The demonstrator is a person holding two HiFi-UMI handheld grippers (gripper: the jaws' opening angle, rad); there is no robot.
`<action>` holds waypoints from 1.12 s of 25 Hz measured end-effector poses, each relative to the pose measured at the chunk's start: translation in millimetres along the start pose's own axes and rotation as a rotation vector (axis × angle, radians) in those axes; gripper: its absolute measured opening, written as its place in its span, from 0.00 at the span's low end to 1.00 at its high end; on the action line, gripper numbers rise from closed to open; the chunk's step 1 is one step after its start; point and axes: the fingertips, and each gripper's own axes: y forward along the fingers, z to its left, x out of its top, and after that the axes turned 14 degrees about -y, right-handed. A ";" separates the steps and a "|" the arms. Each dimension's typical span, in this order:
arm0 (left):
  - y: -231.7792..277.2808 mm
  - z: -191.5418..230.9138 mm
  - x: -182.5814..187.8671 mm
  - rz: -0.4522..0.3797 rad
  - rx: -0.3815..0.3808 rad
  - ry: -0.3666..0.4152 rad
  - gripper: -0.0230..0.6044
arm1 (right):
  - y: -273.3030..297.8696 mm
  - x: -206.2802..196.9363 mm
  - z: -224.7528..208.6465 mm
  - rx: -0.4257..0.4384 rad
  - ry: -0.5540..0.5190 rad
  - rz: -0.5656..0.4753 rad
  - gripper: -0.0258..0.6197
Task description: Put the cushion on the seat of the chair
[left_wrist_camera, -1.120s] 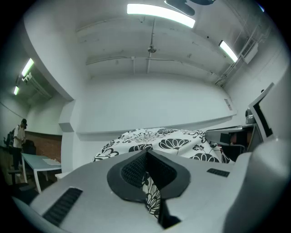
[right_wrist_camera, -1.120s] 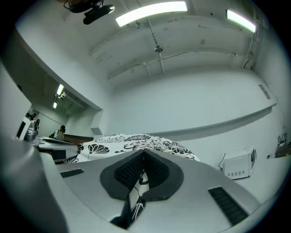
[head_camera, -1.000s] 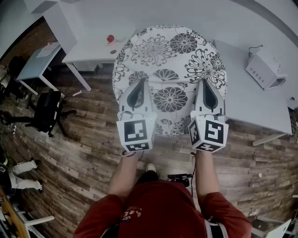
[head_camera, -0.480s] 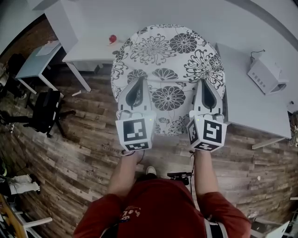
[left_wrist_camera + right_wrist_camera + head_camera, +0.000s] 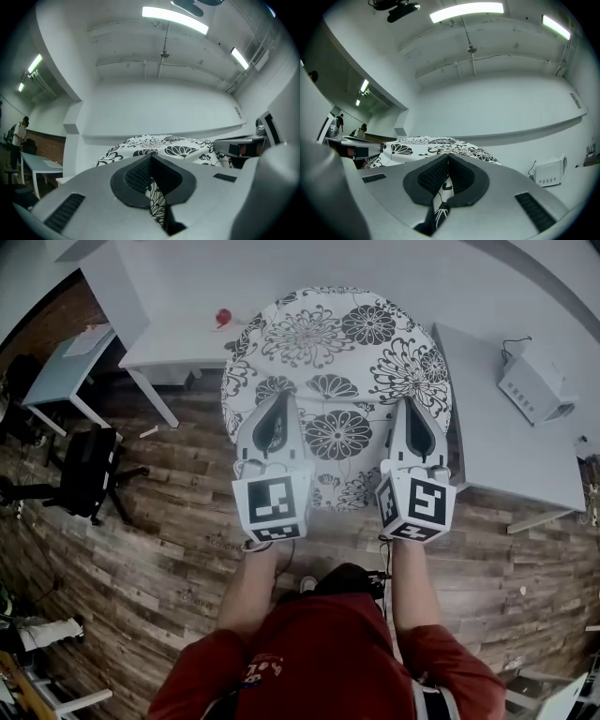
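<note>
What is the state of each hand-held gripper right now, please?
Left hand-held gripper: closed, holding the cushion by its edge.
Right hand-held gripper: closed, holding the cushion too.

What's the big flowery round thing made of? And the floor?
The cushion looks like soft, matte printed cloth: its edge folds thin where the left gripper and right gripper pinch it. The floor looks like wood planks, or wood-look laminate: streaky grain, seams.
</note>
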 end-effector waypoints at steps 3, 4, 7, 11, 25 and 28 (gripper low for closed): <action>2.8 2.9 -2.8 0.005 -0.009 -0.008 0.08 | 1.5 -2.2 2.3 -0.006 -0.006 0.010 0.08; 3.2 3.8 -3.4 0.004 -0.010 -0.011 0.08 | 1.9 -2.7 2.8 -0.008 -0.008 0.009 0.08; 3.6 3.3 -5.1 0.001 -0.016 -0.012 0.08 | 1.3 -3.7 2.1 -0.015 -0.011 0.009 0.08; 4.0 3.3 -4.2 -0.001 -0.019 -0.011 0.08 | 0.6 -3.2 2.1 -0.017 -0.011 0.007 0.08; 7.4 4.7 -12.3 -0.036 -0.033 -0.005 0.08 | 4.5 -11.8 3.2 -0.027 -0.029 -0.024 0.08; 7.7 6.8 -12.3 -0.046 -0.038 -0.007 0.08 | 4.1 -11.5 5.3 -0.031 -0.035 -0.032 0.08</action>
